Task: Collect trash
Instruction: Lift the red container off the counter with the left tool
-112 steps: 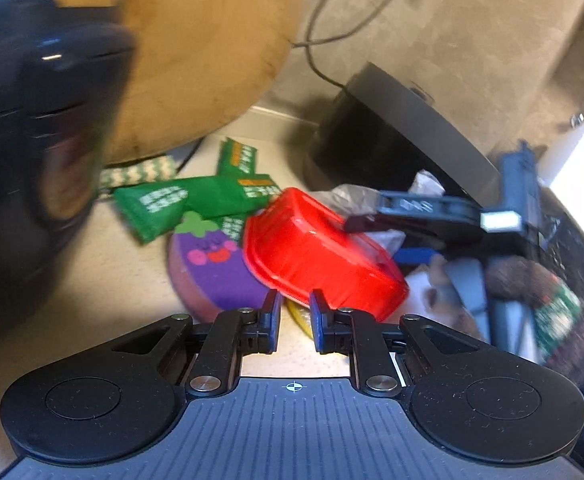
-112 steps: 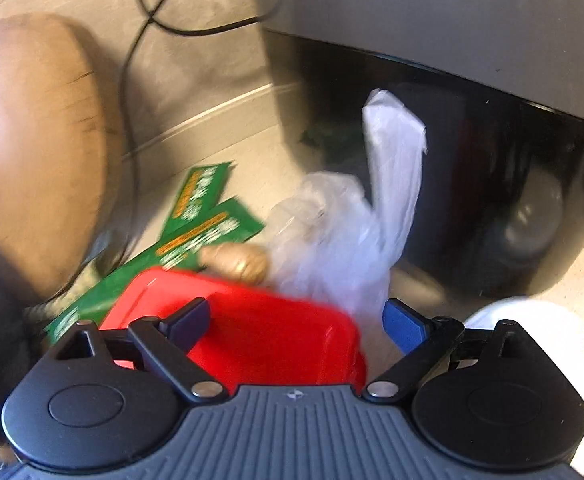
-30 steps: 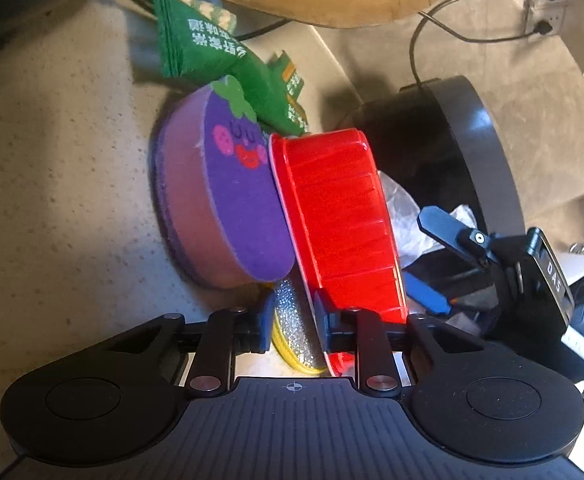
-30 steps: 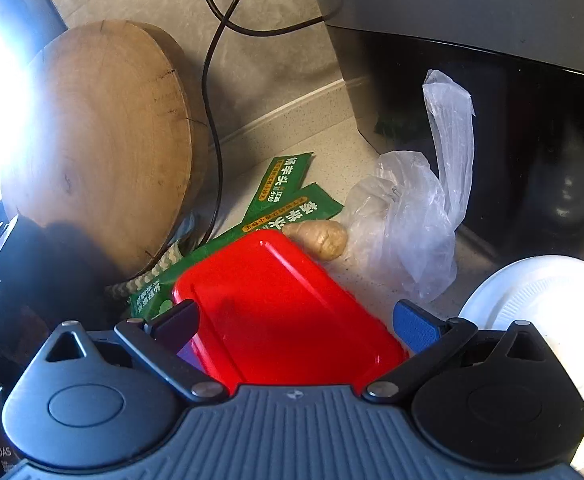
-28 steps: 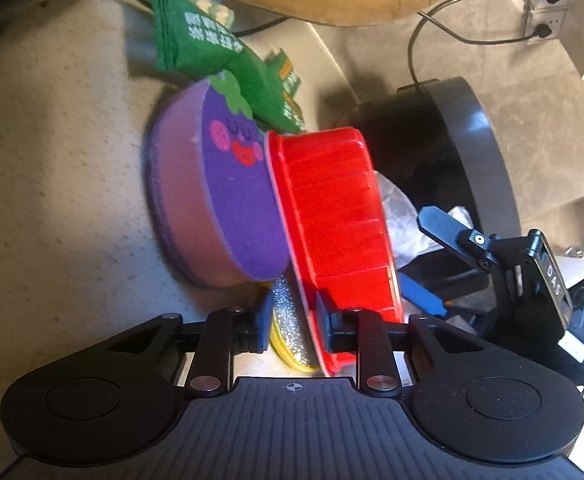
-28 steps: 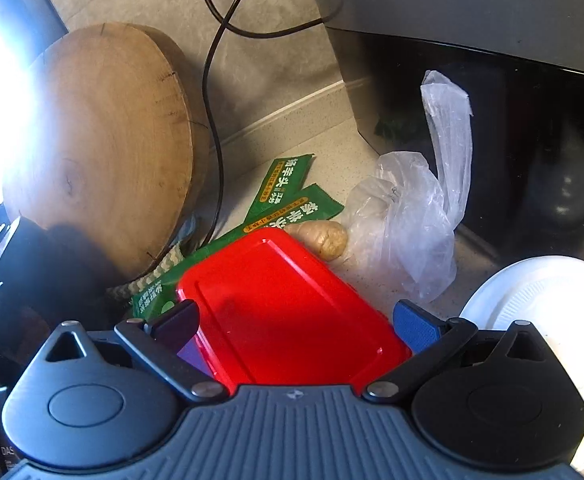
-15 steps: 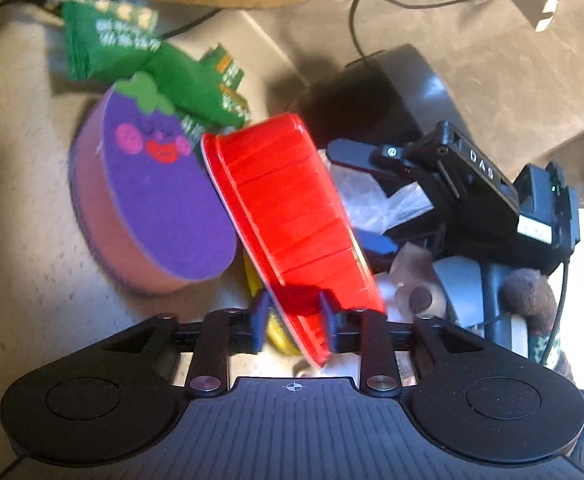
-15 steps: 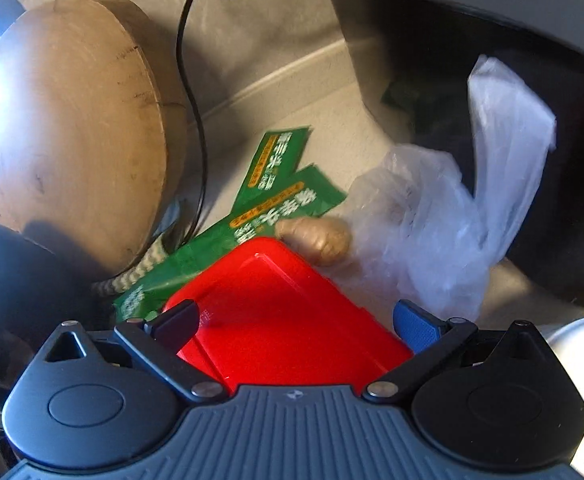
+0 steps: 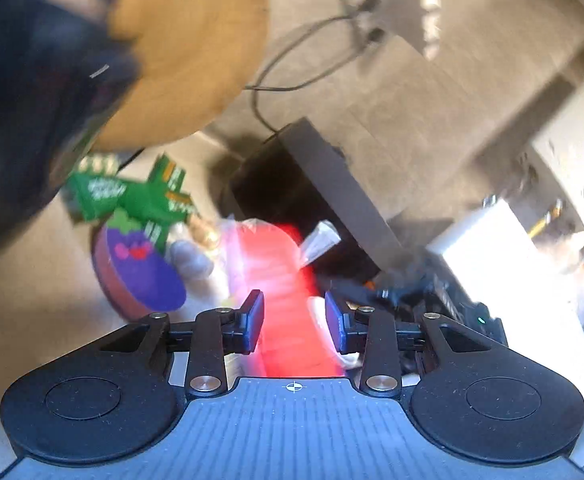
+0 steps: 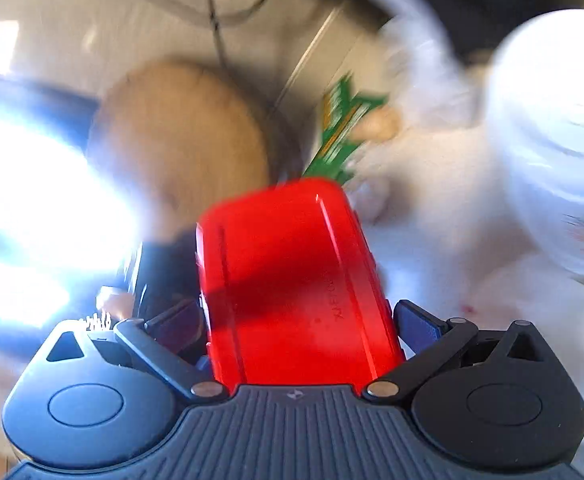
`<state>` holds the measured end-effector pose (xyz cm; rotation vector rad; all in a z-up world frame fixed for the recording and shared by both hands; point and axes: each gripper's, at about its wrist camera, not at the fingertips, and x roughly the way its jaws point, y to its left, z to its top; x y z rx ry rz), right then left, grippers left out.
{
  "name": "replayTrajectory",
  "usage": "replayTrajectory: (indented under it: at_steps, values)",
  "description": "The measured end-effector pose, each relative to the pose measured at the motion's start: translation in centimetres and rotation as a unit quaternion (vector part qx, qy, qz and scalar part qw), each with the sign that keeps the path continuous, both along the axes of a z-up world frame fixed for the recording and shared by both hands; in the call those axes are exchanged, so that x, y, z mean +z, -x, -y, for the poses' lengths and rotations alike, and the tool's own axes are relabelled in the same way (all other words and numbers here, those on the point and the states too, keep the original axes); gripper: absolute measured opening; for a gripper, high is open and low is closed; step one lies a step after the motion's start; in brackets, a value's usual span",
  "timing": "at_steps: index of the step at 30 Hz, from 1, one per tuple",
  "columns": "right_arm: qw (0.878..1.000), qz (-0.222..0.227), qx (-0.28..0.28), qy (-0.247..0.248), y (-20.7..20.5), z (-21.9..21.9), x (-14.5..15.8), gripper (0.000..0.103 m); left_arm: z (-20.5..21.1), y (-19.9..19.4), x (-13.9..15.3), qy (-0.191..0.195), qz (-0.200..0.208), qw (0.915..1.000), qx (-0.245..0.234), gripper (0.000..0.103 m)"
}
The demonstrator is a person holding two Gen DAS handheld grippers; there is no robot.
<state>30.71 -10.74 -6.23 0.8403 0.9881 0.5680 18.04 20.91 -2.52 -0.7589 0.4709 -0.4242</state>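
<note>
Red plastic tray (image 10: 292,280): clamped by its long sides in the right gripper (image 10: 296,328) fingers, running toward 12 o'clock; left gripper (image 9: 294,316) fingers are opening, tray between but apparently unpressed. Step judged: handover to the right; next, carry it clear. Beyond, at 10–11 o'clock, eggplant sponge (image 9: 142,268) and green wrappers (image 9: 132,196) crowd the tabletop (image 9: 24,280); open room is scant.

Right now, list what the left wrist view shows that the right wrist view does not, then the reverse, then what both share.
Only the left wrist view shows the purple eggplant sponge, the wall socket and the left gripper, whose jaws are opening with the red tray between them, untouched by the pads.

Only the right wrist view shows the white plate and the right gripper, its pads against the tray's sides.

Both show the red tray, the green snack wrappers, the round wooden board and a black cable, all blurred.
</note>
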Motion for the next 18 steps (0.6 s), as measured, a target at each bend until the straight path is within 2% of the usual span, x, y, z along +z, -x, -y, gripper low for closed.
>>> replayTrajectory:
  at_steps: [2,5,8,9,11,13,15,18]
  values:
    - [0.998,0.017,-0.050,0.021,2.1,2.1,0.0,0.103,1.3,-0.2,0.5,-0.022,0.000,0.9997,-0.010,0.037]
    - [0.993,0.027,-0.099,0.058,5.0,5.0,-0.3,0.103,3.3,-0.6,0.0,-0.028,-0.021,0.9991,-0.024,0.036]
    - [0.980,0.063,-0.110,0.151,8.1,5.7,0.3,0.103,4.5,-0.2,0.2,-0.071,-0.040,0.9965,0.017,0.036]
    - [0.973,0.079,-0.105,0.192,8.8,5.3,0.4,0.103,4.6,-0.1,0.1,-0.091,-0.051,0.9938,0.036,0.036]
    - [0.956,0.112,-0.089,0.257,10.5,4.4,0.6,0.103,4.2,0.1,-0.6,-0.107,-0.074,0.9897,0.060,0.036]
    - [0.948,0.139,-0.073,0.276,11.6,3.8,0.9,0.103,2.9,0.5,-1.7,-0.097,-0.102,0.9872,0.074,0.036]
    - [0.948,0.155,-0.058,0.273,12.1,2.8,1.2,0.103,1.6,0.8,-3.1,-0.078,-0.129,0.9857,0.076,0.036]
    - [0.943,0.177,-0.034,0.280,11.9,0.9,1.7,0.103,0.3,1.1,-5.1,-0.023,-0.150,0.9866,0.060,0.036]
